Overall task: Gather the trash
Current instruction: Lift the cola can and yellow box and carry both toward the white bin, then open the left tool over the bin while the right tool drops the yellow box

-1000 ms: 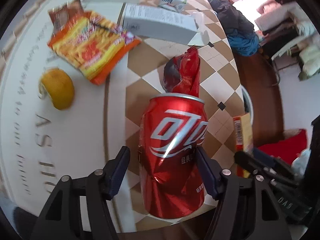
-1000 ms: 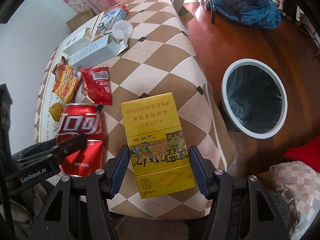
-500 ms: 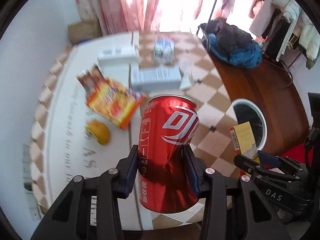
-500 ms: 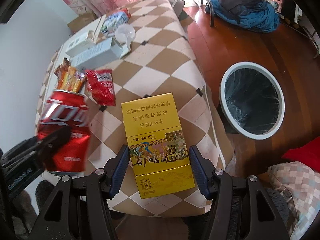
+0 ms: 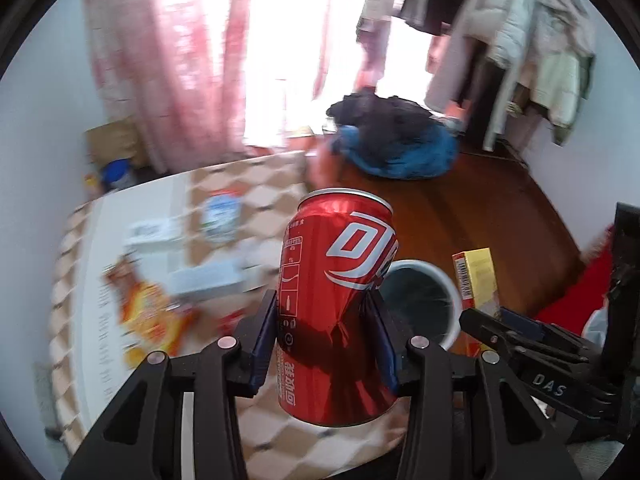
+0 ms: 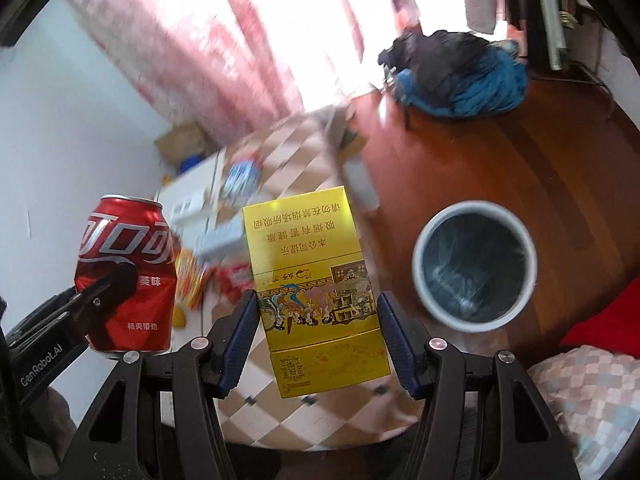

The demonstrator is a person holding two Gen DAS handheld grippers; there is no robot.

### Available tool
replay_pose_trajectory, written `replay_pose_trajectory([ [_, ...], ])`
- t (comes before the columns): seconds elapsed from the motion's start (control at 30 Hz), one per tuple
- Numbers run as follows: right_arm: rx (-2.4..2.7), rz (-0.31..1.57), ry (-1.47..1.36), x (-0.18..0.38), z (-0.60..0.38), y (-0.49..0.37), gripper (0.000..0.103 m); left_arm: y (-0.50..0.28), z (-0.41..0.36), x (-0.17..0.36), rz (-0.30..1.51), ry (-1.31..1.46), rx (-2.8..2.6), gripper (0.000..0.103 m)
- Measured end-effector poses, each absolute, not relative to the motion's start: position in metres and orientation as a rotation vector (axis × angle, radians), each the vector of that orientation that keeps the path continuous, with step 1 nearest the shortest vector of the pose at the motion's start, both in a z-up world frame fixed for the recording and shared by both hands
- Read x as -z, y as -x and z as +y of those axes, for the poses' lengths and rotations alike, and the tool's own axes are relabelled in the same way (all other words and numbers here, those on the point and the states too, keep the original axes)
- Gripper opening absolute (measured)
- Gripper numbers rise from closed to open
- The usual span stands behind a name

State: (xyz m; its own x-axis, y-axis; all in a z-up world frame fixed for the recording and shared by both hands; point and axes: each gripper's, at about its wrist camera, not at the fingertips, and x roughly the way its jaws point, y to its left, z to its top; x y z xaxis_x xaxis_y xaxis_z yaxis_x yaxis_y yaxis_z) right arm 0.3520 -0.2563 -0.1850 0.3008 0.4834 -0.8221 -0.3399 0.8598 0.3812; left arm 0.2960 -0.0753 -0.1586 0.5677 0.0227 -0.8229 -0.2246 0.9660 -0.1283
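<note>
Left gripper (image 5: 326, 340) clenches a dented red can (image 5: 336, 304) at frame centre; right gripper (image 6: 318, 340) clenches a yellow box (image 6: 316, 292), bin (image 6: 474, 266) at right.

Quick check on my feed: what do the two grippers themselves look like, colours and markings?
Both are matte black plastic with silver screws and ribbed dark-blue finger pads. The left gripper reads "GenRobot.AI" in white along its side; the right gripper reads "DAS". No cables or sleeves show.
</note>
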Motion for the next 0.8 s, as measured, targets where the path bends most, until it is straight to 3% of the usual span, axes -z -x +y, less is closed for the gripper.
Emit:
replay_pose_trajectory([
  [0.2, -0.384, 1.178, -0.156, 0.214, -0.336, -0.412, 0.062, -0.387, -0.135, 0.224, 1.088, 0.292, 0.019, 0.040],
  [0.4, -0.274, 1.337, -0.167, 0.308, -0.391, -0.472, 0.062, -0.464, -0.176, 0.320, 1.302, 0.338, 0.104, 0.041],
  [0.43, -0.257, 1.366, -0.159, 0.328, -0.397, -0.482, 0.062, -0.475, -0.180, 0.335, 1.331, 0.345, 0.108, 0.044],
  [0.53, -0.249, 1.411, -0.163, 0.366, -0.404, -0.496, 0.062, -0.490, -0.187, 0.355, 1.362, 0.324, 0.070, 0.068],
  [0.63, -0.237, 1.464, -0.197, 0.404, -0.411, -0.510, 0.065, -0.492, -0.190, 0.360, 1.360, 0.263, 0.014, 0.081],
  [0.67, -0.228, 1.473, -0.200, 0.410, -0.412, -0.513, 0.070, -0.489, -0.191, 0.361, 1.360, 0.238, -0.003, 0.096],
  [0.7, -0.219, 1.478, -0.202, 0.415, -0.413, -0.513, 0.084, -0.486, -0.192, 0.361, 1.358, 0.214, -0.018, 0.100],
  [0.73, -0.208, 1.479, -0.205, 0.419, -0.416, -0.513, 0.093, -0.482, -0.193, 0.362, 1.354, 0.188, -0.038, 0.100],
  [0.8, -0.203, 1.481, -0.202, 0.422, -0.421, -0.511, 0.094, -0.472, -0.194, 0.363, 1.348, 0.140, -0.079, 0.100],
])
